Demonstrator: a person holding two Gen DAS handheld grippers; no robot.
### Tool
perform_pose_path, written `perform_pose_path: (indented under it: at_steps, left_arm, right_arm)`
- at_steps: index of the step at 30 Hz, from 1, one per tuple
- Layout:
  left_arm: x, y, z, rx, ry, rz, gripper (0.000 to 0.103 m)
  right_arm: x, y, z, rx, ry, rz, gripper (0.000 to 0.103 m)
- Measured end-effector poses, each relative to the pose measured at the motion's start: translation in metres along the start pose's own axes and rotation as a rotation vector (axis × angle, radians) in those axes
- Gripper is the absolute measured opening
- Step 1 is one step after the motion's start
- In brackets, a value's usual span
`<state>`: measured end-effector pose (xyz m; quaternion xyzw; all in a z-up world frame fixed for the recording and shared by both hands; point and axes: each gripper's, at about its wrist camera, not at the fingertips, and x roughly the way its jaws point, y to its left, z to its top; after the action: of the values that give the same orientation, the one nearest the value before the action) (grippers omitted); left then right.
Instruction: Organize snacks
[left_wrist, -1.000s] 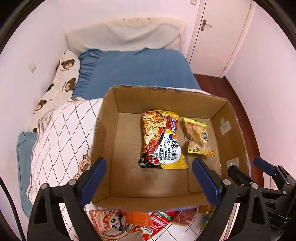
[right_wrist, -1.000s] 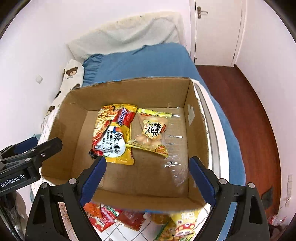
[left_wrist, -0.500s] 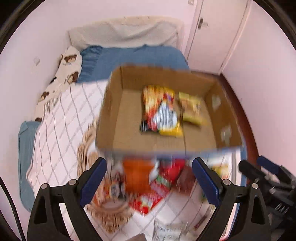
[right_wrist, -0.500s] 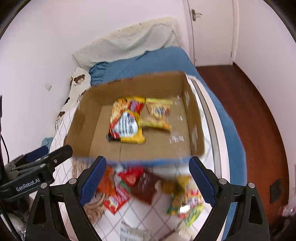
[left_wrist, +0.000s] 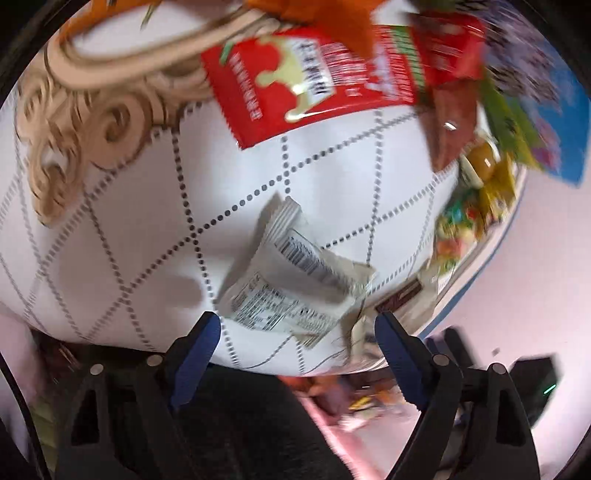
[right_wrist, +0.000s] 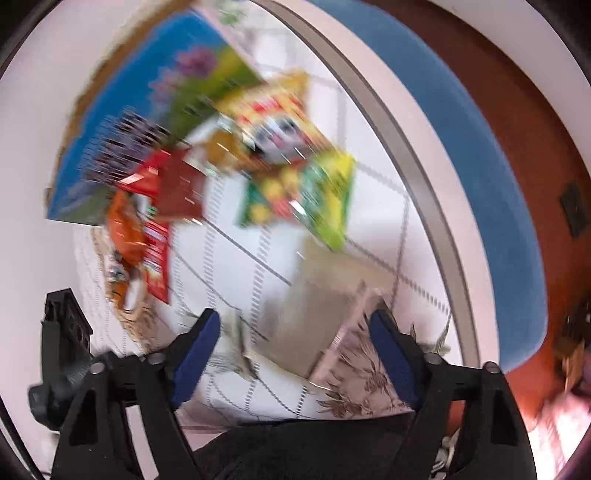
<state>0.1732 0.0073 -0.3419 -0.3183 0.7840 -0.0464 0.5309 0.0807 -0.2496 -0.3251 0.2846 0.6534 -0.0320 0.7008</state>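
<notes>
We are at the reach for the next snack. Our left gripper (left_wrist: 297, 326) points down at a white packet (left_wrist: 291, 280) lying label-up on the quilted bed cover (left_wrist: 147, 206), just ahead of and between the fingers. The fingers have just been closing but remain well apart, with nothing pressed between them. A red packet (left_wrist: 295, 85) lies farther ahead, beyond the white one.

Our right gripper (right_wrist: 295, 325) hovers over a flat beige packet (right_wrist: 325, 306) just ahead of its fingers. These too have just been narrowing, yet they grip nothing. A green and yellow bag (right_wrist: 306, 195) and a pile of red and orange packets (right_wrist: 147, 221) lie farther ahead, by what may be the box's printed outside; blur prevents certainty.

Next, each gripper should probably sink until its fingers straddle its packet, then close.
</notes>
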Motion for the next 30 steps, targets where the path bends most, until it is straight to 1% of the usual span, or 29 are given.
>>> perform_pose_path:
  at_steps: [1,2,4,6,7,8,9,11,13,15,16,17,18,19,20,22,24,26,28,30]
  left_arm:
    - [0.004,0.001,0.002,-0.025,0.014,-0.025,0.085]
    - [0.01,0.0,0.006,-0.057,0.031,-0.035,0.085]
    - [0.016,0.001,0.012,-0.11,0.021,-0.042,0.085]
    - [0.019,-0.001,0.015,-0.115,0.001,-0.019,0.083]
    - [0.019,-0.006,0.017,-0.096,-0.016,0.003,0.079]
    - [0.019,-0.013,0.019,-0.055,-0.037,0.019,0.07]
    - [0.017,-0.02,0.021,-0.01,-0.056,0.043,0.066]
    - [0.012,-0.032,0.023,0.074,-0.087,0.092,0.062]
    - [0.008,-0.043,0.024,0.166,-0.12,0.168,0.056]
    - [0.0,-0.053,0.024,0.251,-0.161,0.238,0.055]
    - [-0.004,-0.056,0.024,0.287,-0.171,0.248,0.055]
    - [-0.01,-0.062,0.022,0.349,-0.182,0.255,0.057]
    - [-0.014,-0.069,0.017,0.414,-0.199,0.284,0.057]
    - [-0.02,-0.076,0.012,0.496,-0.227,0.322,0.057]
    - [-0.026,-0.087,0.003,0.616,-0.262,0.346,0.057]
    - [-0.028,-0.097,-0.013,0.779,-0.283,0.406,0.058]
    - [-0.019,-0.106,-0.035,0.987,-0.28,0.503,0.061]
    - [0.0,-0.109,-0.056,1.147,-0.269,0.622,0.061]
    - [0.02,-0.109,-0.069,1.274,-0.231,0.725,0.061]
    - [0.034,-0.11,-0.077,1.349,-0.206,0.77,0.061]
  right_arm:
    - [0.006,-0.004,-0.002,0.017,0.0,0.0,0.078]
    - [0.012,-0.008,-0.004,0.034,0.001,0.0,0.077]
    - [0.02,-0.012,-0.006,0.059,-0.001,0.009,0.076]
    - [0.03,-0.013,-0.006,0.07,0.008,0.017,0.074]
    - [0.032,-0.012,-0.006,0.075,0.013,0.018,0.069]
    - [0.037,-0.012,-0.005,0.077,0.019,0.013,0.069]
    - [0.039,-0.011,-0.006,0.065,0.02,0.002,0.068]
    - [0.043,-0.009,-0.006,0.03,0.021,-0.025,0.064]
    - [0.043,-0.005,-0.006,-0.011,0.022,-0.043,0.062]
    - [0.042,0.0,-0.005,-0.062,0.019,-0.071,0.062]
    - [0.042,0.004,-0.004,-0.083,0.016,-0.084,0.062]
    - [0.042,0.006,-0.003,-0.101,0.02,-0.093,0.062]
    - [0.042,0.007,-0.003,-0.114,0.027,-0.093,0.062]
    - [0.041,0.007,-0.002,-0.118,0.032,-0.088,0.062]
    - [0.04,0.006,-0.002,-0.118,0.036,-0.082,0.062]
    - [0.04,0.004,-0.002,-0.134,0.067,-0.071,0.062]
    - [0.039,-0.002,-0.003,-0.126,0.089,-0.052,0.062]
    - [0.038,-0.008,-0.005,-0.13,0.104,-0.048,0.062]
    - [0.037,-0.011,-0.007,-0.126,0.11,-0.049,0.062]
    - [0.037,-0.015,-0.008,-0.119,0.111,-0.047,0.062]
